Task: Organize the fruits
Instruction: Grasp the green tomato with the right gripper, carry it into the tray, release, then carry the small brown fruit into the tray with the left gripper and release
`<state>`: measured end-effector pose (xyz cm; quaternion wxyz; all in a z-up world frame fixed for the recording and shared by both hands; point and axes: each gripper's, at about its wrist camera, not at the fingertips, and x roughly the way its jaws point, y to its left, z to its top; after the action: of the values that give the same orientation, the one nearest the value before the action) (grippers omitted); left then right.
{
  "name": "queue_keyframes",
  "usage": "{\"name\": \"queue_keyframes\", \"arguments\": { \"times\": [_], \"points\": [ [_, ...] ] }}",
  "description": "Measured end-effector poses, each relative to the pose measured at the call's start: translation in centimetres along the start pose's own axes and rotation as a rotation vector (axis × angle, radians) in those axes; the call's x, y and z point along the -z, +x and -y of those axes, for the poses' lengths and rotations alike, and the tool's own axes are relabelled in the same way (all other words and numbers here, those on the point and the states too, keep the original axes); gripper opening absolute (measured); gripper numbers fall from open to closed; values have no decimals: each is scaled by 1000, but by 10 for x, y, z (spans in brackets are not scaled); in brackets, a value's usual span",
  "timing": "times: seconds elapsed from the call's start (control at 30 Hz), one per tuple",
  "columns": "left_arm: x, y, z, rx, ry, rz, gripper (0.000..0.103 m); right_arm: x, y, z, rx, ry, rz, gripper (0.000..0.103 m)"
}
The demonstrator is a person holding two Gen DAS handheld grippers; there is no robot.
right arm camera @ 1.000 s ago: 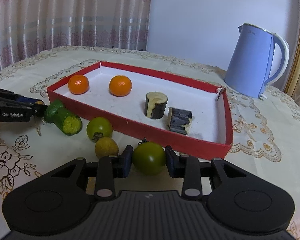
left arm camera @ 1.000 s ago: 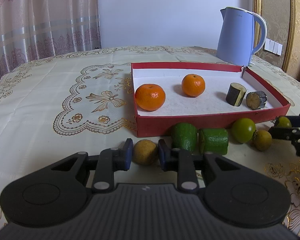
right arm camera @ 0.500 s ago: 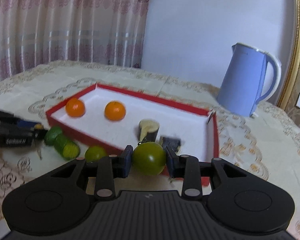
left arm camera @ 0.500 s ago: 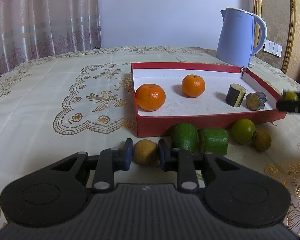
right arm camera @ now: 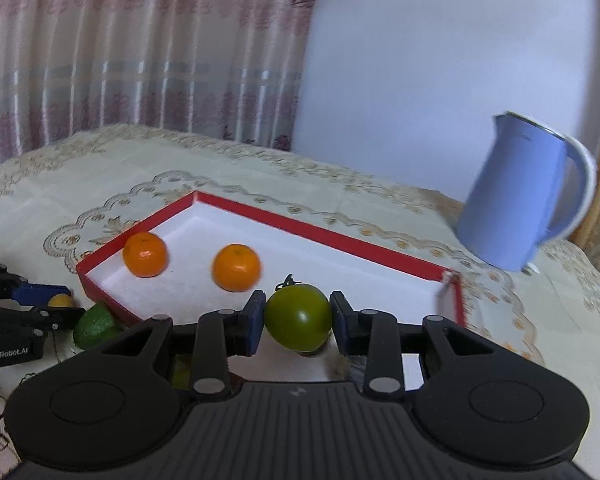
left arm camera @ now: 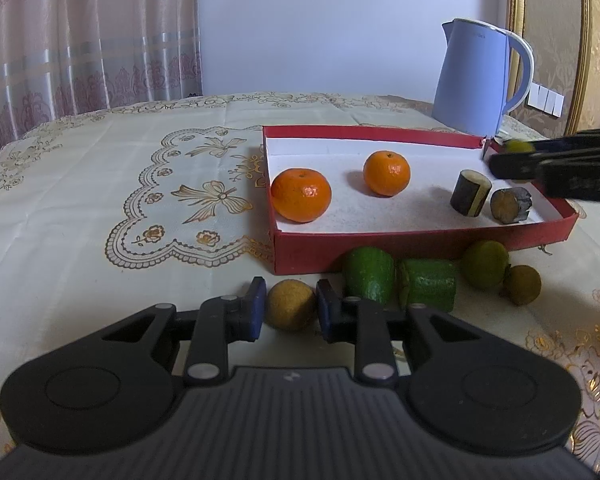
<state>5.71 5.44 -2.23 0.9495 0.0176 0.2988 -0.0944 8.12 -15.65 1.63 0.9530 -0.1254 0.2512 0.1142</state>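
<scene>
Lifted off the tablecloth since a second ago, the right gripper (right arm camera: pixel 298 322) now hangs above the shallow red cardboard tray with a white floor (right arm camera: pixel 324 236), its blue pads pinched on a round dark-green fruit (right arm camera: pixel 298 317) whose stalk end points up and away from the camera. From the left wrist view that gripper (left arm camera: pixel 512 156) reaches in over the tray's right end, near the pale blue electric kettle (left arm camera: pixel 474 82) standing just behind the tray's (left arm camera: pixel 380 248) far right corner.

On the cream, gold-embroidered tablecloth (left arm camera: pixel 100 200), the left gripper (left arm camera: pixel 291 310) has not moved: its fingers are spread just wider than a small round tan fruit (left arm camera: pixel 291 306), one on each side, and whether they touch it cannot be told.

Inside the tray lie two oranges (left arm camera: pixel 301 195) (left arm camera: pixel 387 173) toward its left end and two dark-skinned cut stem pieces (left arm camera: pixel 470 192) (left arm camera: pixel 510 205) toward its right, one upright, the other on its side with its cut face toward the camera.

In front of the tray's near wall sit two green cut chunks (left arm camera: pixel 369 275) (left arm camera: pixel 428 285), close together, then a round green fruit (left arm camera: pixel 484 264) touching a smaller brownish round fruit (left arm camera: pixel 522 285).
</scene>
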Motion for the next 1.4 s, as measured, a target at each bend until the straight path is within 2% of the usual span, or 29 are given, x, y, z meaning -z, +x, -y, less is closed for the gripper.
{"name": "queue_keyframes", "arguments": {
  "times": [0.33, 0.6, 0.63, 0.67, 0.73, 0.8, 0.9, 1.13, 1.4],
  "points": [
    [0, 0, 0, 2, -2, 0, 25, -1, 45, -16, 21, -33, -60, 34],
    [0, 0, 0, 0, 0, 0, 25, -3, 41, -14, 30, -19, -57, 38],
    [0, 0, 0, 0, 0, 0, 25, -1, 34, -11, 29, -5, -44, 42],
    [0, 0, 0, 0, 1, 0, 25, 1, 28, -8, 31, 12, -26, 53],
    [0, 0, 0, 0, 0, 0, 25, 6, 14, -2, 51, 44, 13, 65],
    [0, 0, 0, 0, 1, 0, 25, 16, -3, 3, 85, 63, 52, 66],
    [0, 0, -1, 0, 1, 0, 25, 35, -20, 9, 145, 59, 55, 66],
    [0, 1, 0, -2, 3, -1, 25, 74, -32, 32, 180, 143, -37, 66],
    [0, 1, 0, -2, 3, -1, 25, 88, -19, 61, 164, 289, -114, 69]
  ]
}}
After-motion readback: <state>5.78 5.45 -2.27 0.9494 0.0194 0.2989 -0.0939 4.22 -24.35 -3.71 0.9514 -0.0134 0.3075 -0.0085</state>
